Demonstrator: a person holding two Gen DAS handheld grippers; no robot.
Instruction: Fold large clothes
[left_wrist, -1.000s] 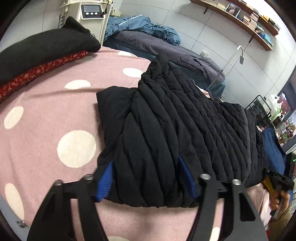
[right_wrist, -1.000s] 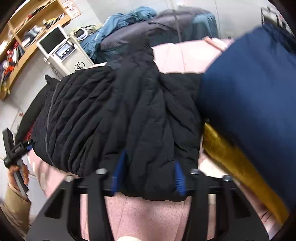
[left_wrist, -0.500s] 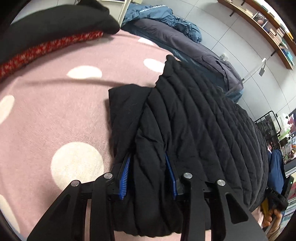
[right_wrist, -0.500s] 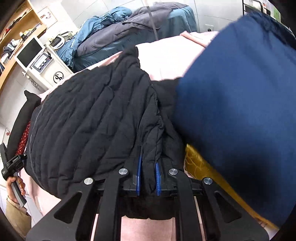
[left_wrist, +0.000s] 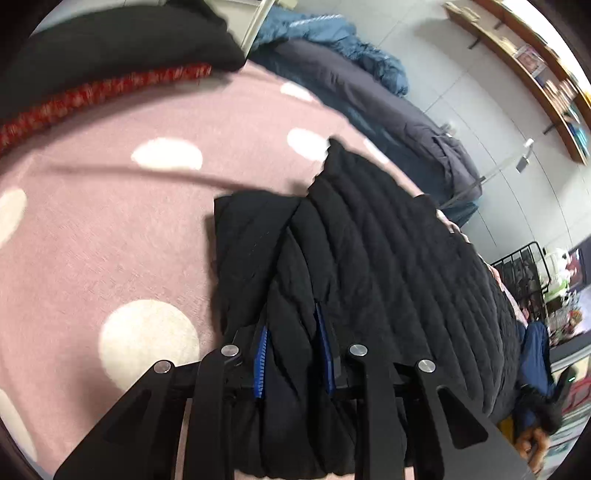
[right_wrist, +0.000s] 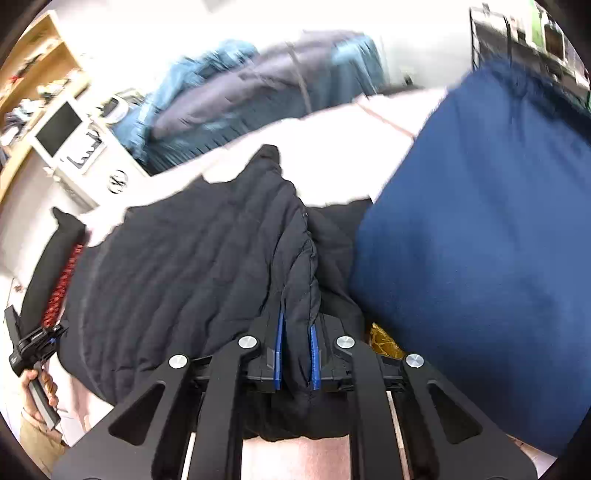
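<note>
Black quilted jacket (left_wrist: 388, 258) lies on the pink polka-dot cover (left_wrist: 110, 229). Left gripper (left_wrist: 293, 354) jaws clamp a fold at the jacket's near edge; right gripper (right_wrist: 295, 354) jaws likewise pinch its hem, beside a navy garment (right_wrist: 480, 240).
</note>
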